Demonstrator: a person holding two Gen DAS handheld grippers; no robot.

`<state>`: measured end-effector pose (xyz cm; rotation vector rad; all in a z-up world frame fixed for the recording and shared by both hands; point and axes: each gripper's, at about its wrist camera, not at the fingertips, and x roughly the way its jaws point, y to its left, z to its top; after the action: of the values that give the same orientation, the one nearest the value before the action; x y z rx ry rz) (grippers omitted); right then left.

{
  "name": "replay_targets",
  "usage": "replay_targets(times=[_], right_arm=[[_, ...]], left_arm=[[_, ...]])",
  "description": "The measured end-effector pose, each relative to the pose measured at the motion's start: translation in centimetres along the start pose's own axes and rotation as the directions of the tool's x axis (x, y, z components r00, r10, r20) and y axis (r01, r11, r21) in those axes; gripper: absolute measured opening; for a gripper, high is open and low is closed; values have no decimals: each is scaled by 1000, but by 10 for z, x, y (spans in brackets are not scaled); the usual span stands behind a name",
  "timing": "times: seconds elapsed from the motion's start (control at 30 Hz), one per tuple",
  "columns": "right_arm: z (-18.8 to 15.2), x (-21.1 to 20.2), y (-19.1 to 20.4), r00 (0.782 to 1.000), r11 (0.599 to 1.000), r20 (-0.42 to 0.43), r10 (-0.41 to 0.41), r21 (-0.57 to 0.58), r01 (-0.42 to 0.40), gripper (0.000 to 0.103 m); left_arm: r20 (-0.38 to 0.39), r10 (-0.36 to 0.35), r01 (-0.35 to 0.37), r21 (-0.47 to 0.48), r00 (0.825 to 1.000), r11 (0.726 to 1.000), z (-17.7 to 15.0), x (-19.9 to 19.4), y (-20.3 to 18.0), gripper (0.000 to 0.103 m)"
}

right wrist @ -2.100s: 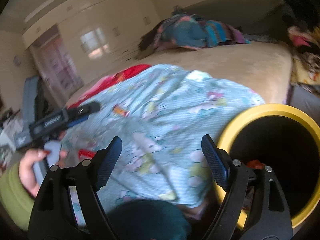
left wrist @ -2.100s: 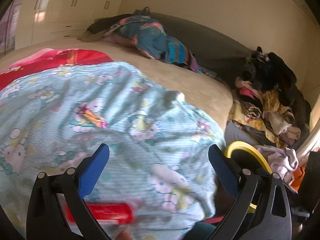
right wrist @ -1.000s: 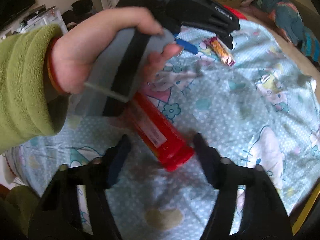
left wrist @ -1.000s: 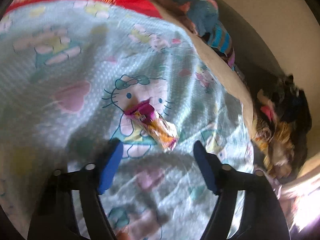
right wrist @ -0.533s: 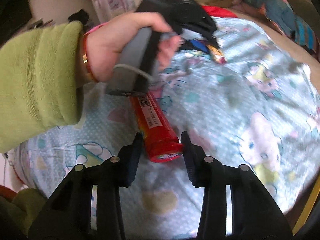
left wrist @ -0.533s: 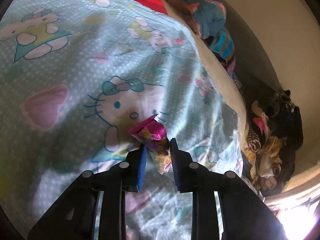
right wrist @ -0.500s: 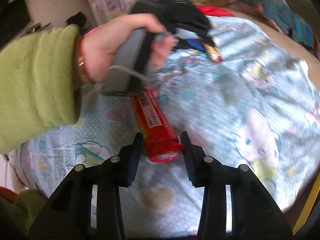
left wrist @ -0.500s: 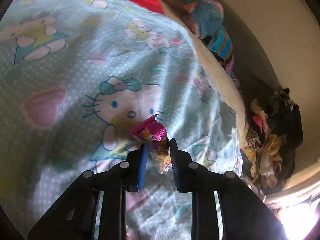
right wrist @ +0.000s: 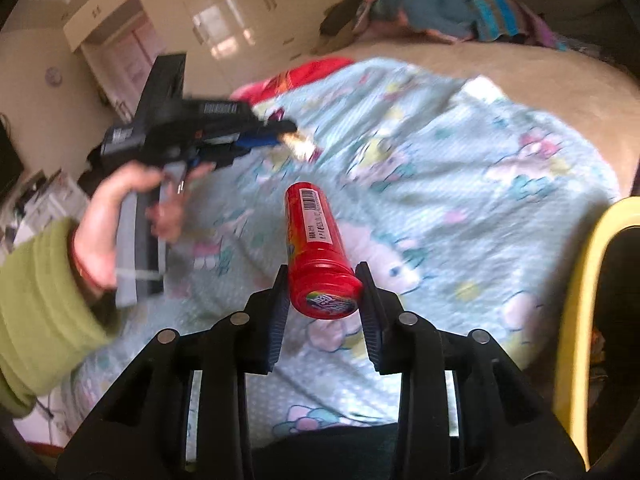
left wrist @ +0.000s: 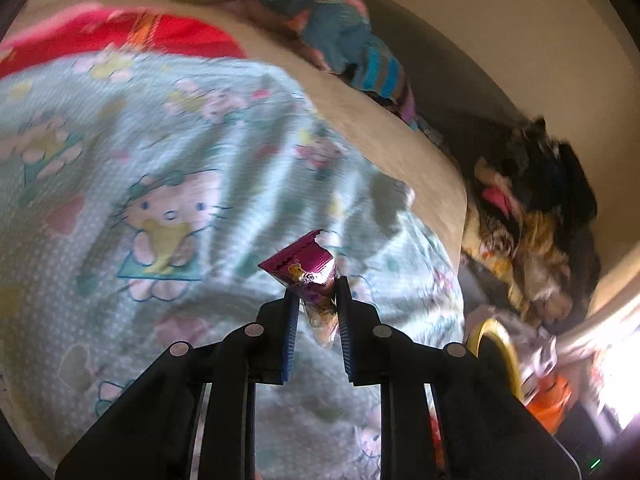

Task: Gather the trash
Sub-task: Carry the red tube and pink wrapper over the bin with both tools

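In the left wrist view a purple and yellow candy wrapper (left wrist: 304, 266) sticks up between the blue pads of my left gripper (left wrist: 316, 288), whose jaws are closing on it and hold it clear of the bedspread. My right gripper (right wrist: 322, 270) is closing on a red snack tube (right wrist: 310, 232), gripped near its capped end and lifted off the bed. The right wrist view also shows the left gripper (right wrist: 260, 138) in a person's hand (right wrist: 108, 216), with the wrapper (right wrist: 300, 144) at its tip. A yellow-rimmed bin (right wrist: 576, 280) stands at the bed's right edge.
A light blue cartoon-print bedspread (left wrist: 160, 200) covers the beige bed (right wrist: 520, 72), with a red cloth (left wrist: 132, 36) and bunched clothes (left wrist: 340, 32) at the far end. A clothes pile (left wrist: 532, 224) lies beyond the bed's right side, near the bin (left wrist: 496, 344).
Both grippers have shut on their items and lifted them off the bedspread. Both views have swung right, so the yellow bin now shows in each.
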<state>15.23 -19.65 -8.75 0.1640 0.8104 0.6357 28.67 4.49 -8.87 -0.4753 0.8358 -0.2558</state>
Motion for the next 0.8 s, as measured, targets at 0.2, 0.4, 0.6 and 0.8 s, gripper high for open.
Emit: replay_targets(times=[0.2, 0.4, 0.6, 0.8], right_arm=[[8, -28, -19, 995, 998, 81, -49, 35, 46, 26], [11, -58, -50, 983, 990, 143, -113, 98, 99, 24], [1, -87, -83, 966, 972, 183, -180, 181, 147, 23], [-8, -110, -113, 946, 948, 217, -240, 261, 180, 23]], left_arm=[[2, -17, 16, 113, 1000, 993, -9, -2, -44, 18], [4, -44, 42, 182, 999, 982, -20, -4, -79, 18], [-24, -84, 87, 233, 996, 969, -39, -1, -113, 18], [-70, -126, 141, 292, 990, 946, -62, 4, -149, 18]])
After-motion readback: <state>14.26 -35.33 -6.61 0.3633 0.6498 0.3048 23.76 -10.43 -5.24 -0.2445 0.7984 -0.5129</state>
